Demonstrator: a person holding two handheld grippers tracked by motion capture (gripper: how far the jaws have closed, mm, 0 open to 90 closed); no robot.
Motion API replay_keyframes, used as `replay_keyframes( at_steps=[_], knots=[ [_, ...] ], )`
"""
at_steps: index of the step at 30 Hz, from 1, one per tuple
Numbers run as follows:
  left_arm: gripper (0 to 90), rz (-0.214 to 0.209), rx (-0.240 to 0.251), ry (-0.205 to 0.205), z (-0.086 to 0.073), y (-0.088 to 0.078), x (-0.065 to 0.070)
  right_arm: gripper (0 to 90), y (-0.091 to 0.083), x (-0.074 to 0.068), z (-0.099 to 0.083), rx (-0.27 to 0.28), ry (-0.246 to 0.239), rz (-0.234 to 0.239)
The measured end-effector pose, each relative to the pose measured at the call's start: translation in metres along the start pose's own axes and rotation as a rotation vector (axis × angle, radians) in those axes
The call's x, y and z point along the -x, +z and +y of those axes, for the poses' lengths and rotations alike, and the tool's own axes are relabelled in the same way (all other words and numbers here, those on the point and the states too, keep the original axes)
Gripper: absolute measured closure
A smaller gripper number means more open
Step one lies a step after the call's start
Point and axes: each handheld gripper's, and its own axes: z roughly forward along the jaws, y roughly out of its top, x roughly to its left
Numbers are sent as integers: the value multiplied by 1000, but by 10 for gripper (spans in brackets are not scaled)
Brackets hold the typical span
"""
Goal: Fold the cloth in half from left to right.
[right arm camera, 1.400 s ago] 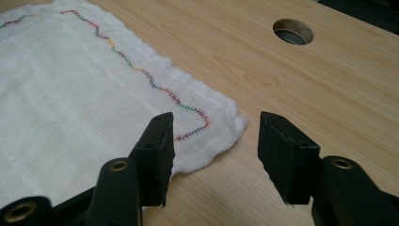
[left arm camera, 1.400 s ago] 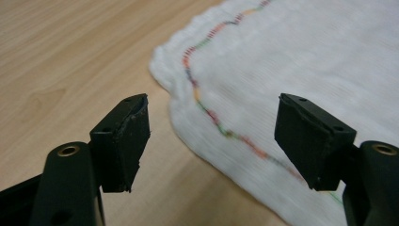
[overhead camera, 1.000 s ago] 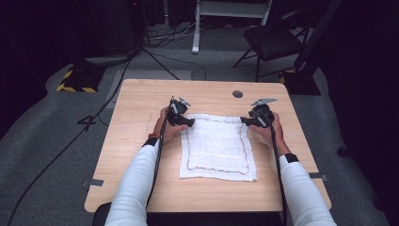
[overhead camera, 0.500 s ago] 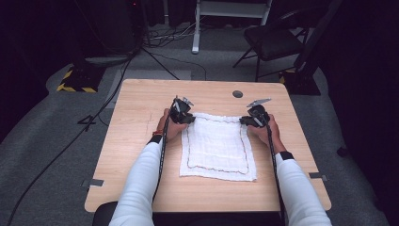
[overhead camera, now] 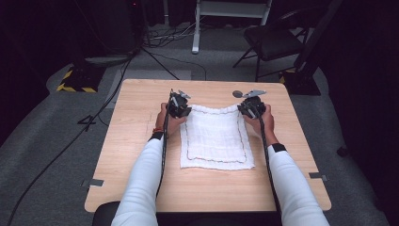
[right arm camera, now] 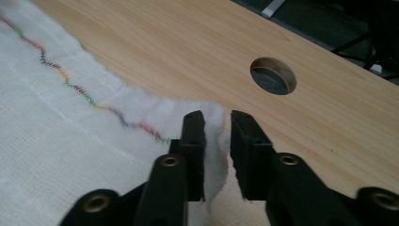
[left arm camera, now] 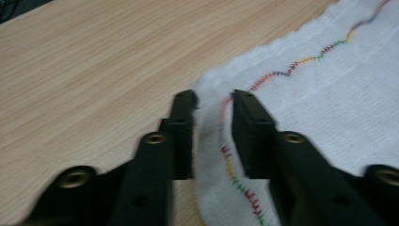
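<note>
Cloth (overhead camera: 215, 136) lies flat in the middle of the bench (overhead camera: 141, 141), its long side running from the person toward the far edge. From the high view, the left tool (overhead camera: 179, 105) sits at the far left corner and the right tool (overhead camera: 251, 106) at the far right corner.

The left gripper view shows more: the jaws stand a little apart with the cloth's corner (left arm camera: 209, 141) rising between them.

The right gripper view shows the same, the corner (right arm camera: 214, 141) between parted jaws, beside a round hole (right arm camera: 273, 75).
</note>
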Motion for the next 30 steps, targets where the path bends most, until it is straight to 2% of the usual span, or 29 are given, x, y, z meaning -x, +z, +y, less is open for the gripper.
replay_keyframes(
  at_steps=[3, 4, 6, 9, 13, 19, 24, 30],
  knots=[
    [448, 15, -2, 10, -2, -3, 2, 640, 1, -2, -1, -18, -2, 18],
    [413, 10, 2, 1, -3, -5, 2, 627, 1, -2, -2, -24, 7, 27],
    [370, -10, 9, -4, -4, -10, 1, 614, -2, 0, -4, -17, 14, 35],
    [307, -21, 15, 25, -6, -19, 3, 587, -8, 1, -6, -9, 5, 63],
    [277, -50, 18, 58, -12, -28, 8, 563, -17, 0, -11, -1, -13, 101],
    [258, -48, 24, 114, -26, -44, 15, 525, -33, -1, -20, 13, -25, 155],
    [233, -45, 12, 179, -36, -56, 23, 500, -50, -1, -29, 36, -32, 207],
    [220, -59, 23, 216, -48, -73, 30, 479, -67, -2, -40, 49, -51, 238]
  ],
)
